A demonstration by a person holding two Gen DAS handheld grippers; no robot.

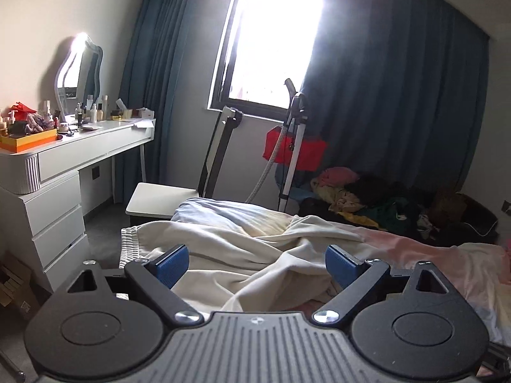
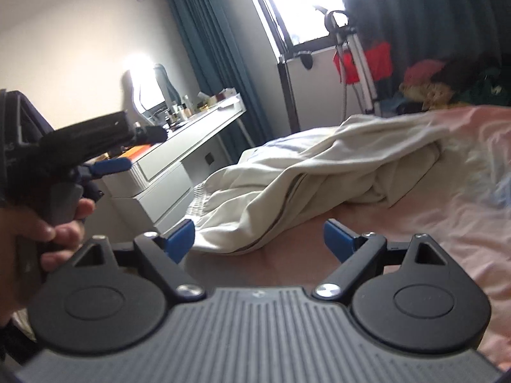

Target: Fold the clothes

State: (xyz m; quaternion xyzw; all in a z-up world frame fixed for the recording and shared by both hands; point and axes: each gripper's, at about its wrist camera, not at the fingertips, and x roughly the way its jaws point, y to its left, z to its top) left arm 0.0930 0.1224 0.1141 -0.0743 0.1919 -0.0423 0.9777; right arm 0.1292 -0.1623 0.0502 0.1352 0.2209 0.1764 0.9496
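Tools (image 1: 257, 263) (image 2: 258, 239) wide open, w/o load.

Black gripper (image 1: 257, 265) frames, blue fingers (image 1: 172, 265), silver screws.

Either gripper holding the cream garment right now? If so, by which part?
Nothing held. The left gripper and the right gripper are both open with empty jaws; the cream garment lies crumpled on the bed.

A home bedroom is being shown. A bed (image 1: 463, 265) under pale sheets is being lit by a window (image 1: 274, 38) flanked by dark teal curtains (image 1: 399, 95). At far left a white dressing table (image 1: 83, 150) is being crowded with cosmetics around a wavy mirror (image 1: 80, 70); clothes (image 1: 367, 198) are being heaped at far right.
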